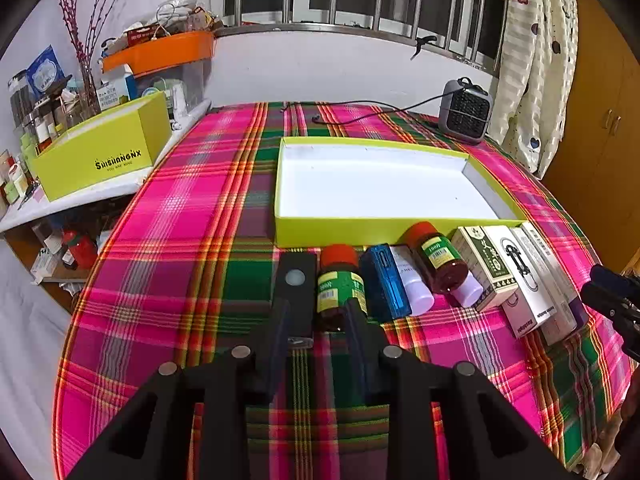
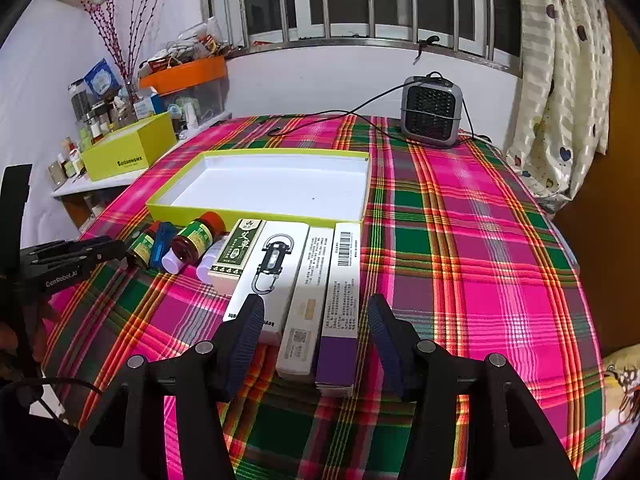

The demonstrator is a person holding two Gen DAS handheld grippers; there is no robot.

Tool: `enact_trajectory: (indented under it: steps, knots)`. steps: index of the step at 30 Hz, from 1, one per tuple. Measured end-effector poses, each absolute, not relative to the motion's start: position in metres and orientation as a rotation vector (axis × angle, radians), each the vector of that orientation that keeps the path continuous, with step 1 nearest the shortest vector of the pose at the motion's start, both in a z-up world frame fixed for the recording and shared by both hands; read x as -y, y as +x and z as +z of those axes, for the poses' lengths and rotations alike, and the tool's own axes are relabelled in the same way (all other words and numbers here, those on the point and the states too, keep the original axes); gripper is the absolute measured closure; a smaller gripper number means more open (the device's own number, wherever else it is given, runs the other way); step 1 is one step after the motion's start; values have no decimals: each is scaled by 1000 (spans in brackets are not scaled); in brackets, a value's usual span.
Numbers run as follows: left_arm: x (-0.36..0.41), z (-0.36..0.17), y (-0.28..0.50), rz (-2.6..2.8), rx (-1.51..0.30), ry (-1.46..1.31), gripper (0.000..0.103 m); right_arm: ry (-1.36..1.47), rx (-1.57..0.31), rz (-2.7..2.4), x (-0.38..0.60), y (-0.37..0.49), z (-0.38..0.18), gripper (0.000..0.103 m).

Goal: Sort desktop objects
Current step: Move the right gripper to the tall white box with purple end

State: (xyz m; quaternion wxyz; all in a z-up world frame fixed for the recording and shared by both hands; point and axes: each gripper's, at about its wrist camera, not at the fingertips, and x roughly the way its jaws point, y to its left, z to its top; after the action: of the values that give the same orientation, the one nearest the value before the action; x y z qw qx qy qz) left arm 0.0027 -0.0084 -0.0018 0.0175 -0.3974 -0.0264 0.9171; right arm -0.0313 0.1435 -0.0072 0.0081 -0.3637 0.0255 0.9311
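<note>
Left wrist | lime box [image 1: 102, 156] reads "YOU ARE MINE" | bottle [image 1: 340, 286] label unreadable

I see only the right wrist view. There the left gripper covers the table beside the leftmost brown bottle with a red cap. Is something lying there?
Observer: Yes, a flat black rectangular block with a pale round button lies just left of that leftmost brown red-capped bottle.
Operator: Are the left fingers closed on anything?
Observer: No; the left gripper has its fingers apart, one over the block, one over the bottle's base.
Operator: What lies further left?
Observer: Only the plaid tablecloth shows.
</note>
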Motion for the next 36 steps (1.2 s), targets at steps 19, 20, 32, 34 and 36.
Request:
enact_trajectory:
  steps: [19, 20, 32, 34, 36]
  knots:
    - [21, -10, -6, 2830, 178, -1310, 75, -1109, -129, 2920, -152, -34, -7, 47]
    - [21, -10, -6, 2835, 174, -1314, 75, -1113, -136, 2918, -153, -35, -8, 47]
    - [21, -7, -9, 2853, 122, -1286, 75, -1125, -147, 2905, -155, -40, -8, 47]
    - [22, -8, -10, 2857, 120, -1289, 75, -1135, -150, 2899, -157, -41, -9, 47]
    - [23, -9, -11, 2857, 122, -1294, 75, -1138, -146, 2897, -157, -42, -9, 47]
